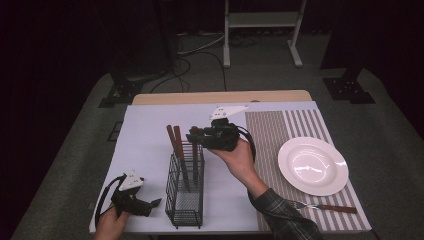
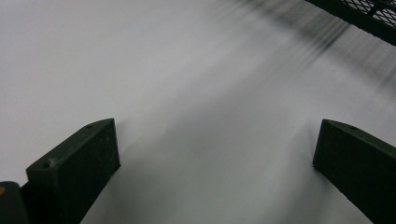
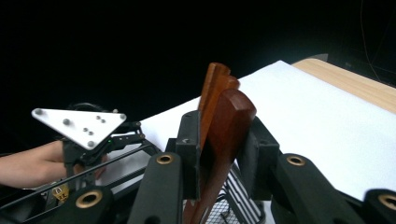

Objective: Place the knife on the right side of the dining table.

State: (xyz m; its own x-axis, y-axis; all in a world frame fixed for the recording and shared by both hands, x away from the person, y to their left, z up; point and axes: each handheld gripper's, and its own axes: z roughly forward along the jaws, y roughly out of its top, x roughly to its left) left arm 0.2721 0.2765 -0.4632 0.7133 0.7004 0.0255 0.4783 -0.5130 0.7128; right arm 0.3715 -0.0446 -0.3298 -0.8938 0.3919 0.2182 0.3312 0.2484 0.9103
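Wooden handle: pinched between my right jaws, standing upright in the wire caddy, with two more wooden handles just beside it.
Right gripper: clamped tight on that handle, reaching in over the caddy's far end, above the white mat.
Left gripper: jaws spread wide with nothing between them, resting low on the mat just left of the caddy.
Plate: white, on the striped placemat, well to the right.
Fork: lies near the plate's front rim, wooden-handled.
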